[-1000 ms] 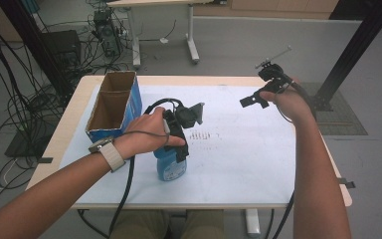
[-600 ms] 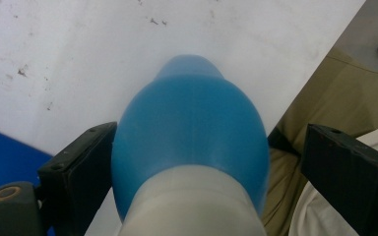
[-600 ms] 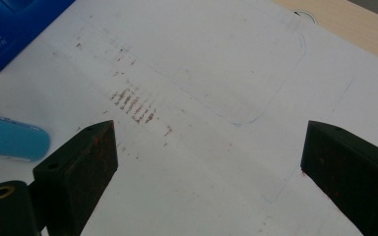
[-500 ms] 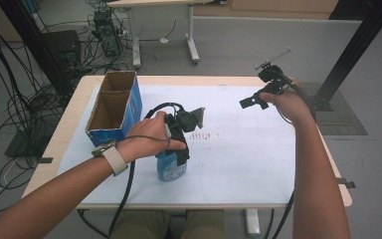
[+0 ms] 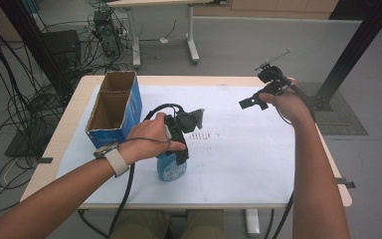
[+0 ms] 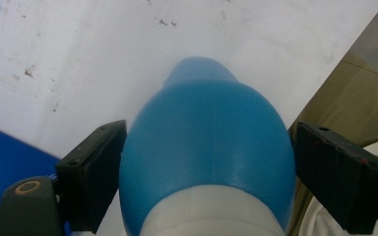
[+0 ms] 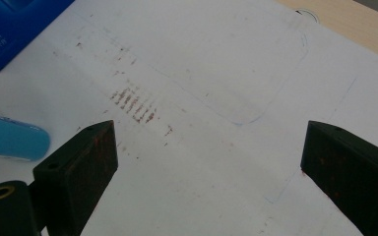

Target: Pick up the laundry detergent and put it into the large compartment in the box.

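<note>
An open blue cardboard box [image 5: 113, 107] with a brown inside stands at the far left of the white paper sheet [image 5: 248, 159] that covers the pale wooden bench [image 5: 69, 124]. Faint brown smudges [image 5: 202, 135] mark the sheet near its middle. Black cables [image 5: 25, 99] trail over the grey floor [image 5: 238, 45] at left.

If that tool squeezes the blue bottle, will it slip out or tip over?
The blue bottle looks smooth, rounded and glossy, so it might slip. The left tool has just been closing around its widest part, which should help. Standing tall on the white sheet, it could tip if nudged.
</note>
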